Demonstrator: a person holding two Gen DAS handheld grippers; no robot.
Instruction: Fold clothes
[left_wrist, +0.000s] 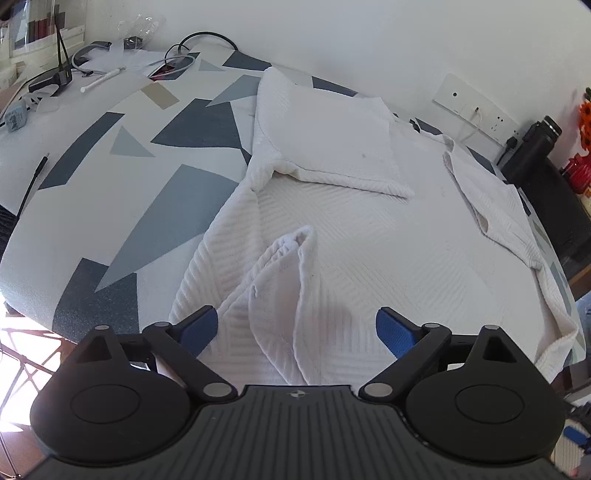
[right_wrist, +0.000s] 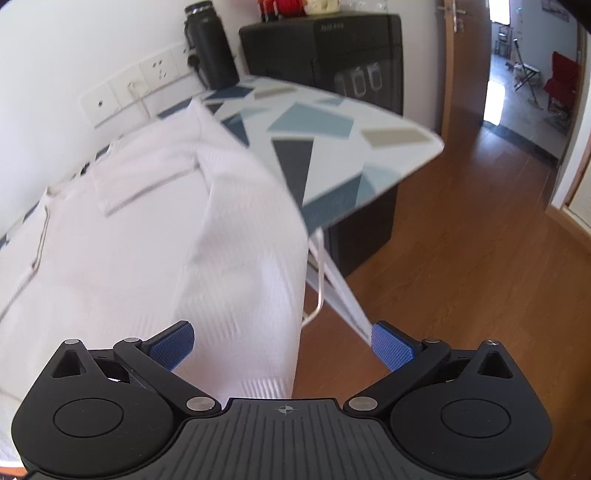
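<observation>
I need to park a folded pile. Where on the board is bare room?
Bare patterned ironing board cover lies between the white textured garment and the cables and gadgets at the far left end. The board's tip beyond the garment is bare too. The wall side is crowded.

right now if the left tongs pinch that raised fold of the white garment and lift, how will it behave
Likely floppy: the white garment already lies in soft creases, and its raised fold sags. Probably light but bulky, since the textured knit looks thick. Lifting may drag the rest along, and the part draped over the board edge could slide off. The left tongs are open around the fold.
</observation>
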